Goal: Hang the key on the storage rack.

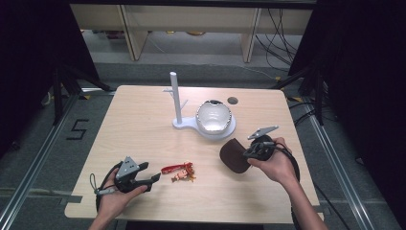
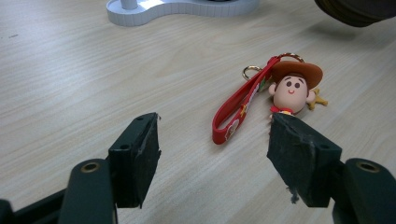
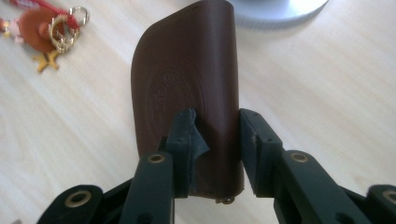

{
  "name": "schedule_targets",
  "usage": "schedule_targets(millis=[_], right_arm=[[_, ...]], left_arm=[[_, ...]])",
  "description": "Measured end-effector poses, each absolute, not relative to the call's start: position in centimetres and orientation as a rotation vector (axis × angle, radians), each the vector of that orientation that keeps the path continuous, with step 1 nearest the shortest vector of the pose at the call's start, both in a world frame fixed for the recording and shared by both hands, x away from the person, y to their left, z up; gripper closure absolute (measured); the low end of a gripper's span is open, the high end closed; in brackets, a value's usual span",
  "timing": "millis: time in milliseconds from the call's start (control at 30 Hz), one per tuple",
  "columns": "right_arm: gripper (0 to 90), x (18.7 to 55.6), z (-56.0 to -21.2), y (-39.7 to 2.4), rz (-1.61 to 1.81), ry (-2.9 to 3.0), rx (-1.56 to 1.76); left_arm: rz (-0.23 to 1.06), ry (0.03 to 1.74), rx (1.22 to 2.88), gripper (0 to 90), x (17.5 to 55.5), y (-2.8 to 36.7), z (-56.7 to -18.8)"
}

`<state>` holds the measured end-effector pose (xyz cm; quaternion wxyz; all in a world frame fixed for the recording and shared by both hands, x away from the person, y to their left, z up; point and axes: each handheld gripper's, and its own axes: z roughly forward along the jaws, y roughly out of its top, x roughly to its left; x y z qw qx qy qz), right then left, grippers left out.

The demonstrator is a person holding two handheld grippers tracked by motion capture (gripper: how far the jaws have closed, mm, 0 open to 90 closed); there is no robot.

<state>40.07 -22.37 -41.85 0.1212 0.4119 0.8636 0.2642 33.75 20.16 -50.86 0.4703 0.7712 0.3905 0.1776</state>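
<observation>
- Your right gripper point(image 1: 250, 152) is clamped on the brown leather pouch point(image 1: 234, 155), jaws pinching its near end; in the right gripper view the pouch point(image 3: 187, 88) sticks out far from the pads, embossed round mark facing up.
- The pouch sits at the right of the tabletop point(image 1: 143, 124), just near of the white stand base point(image 1: 210, 129); can't tell whether its far end touches the wood.
- Your left gripper point(image 1: 143, 179) rests at the near left, jaws wide apart, nothing between them.
- The cowboy-figure keychain point(image 1: 182, 171) with a red strap lies on the tabletop between both grippers, just right of the left gripper; in the left gripper view the figure point(image 2: 292, 88) lies just beyond the right-hand jaw, apart from both pads.
- A silver bowl point(image 1: 213, 116) sits on the white stand's round base, and the stand's post point(image 1: 175, 96) rises left of it, mid-tabletop, far from you.
</observation>
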Motion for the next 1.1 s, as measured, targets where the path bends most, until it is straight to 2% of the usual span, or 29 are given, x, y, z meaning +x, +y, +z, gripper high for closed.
schedule_targets(millis=[1100], right_arm=[[67.2, 39.8, -39.4, -23.4, 1.114, 2.174, 1.119]], left_arm=[[0.459, 0.956, 1.873, 32.4, 33.7, 20.2, -51.1]])
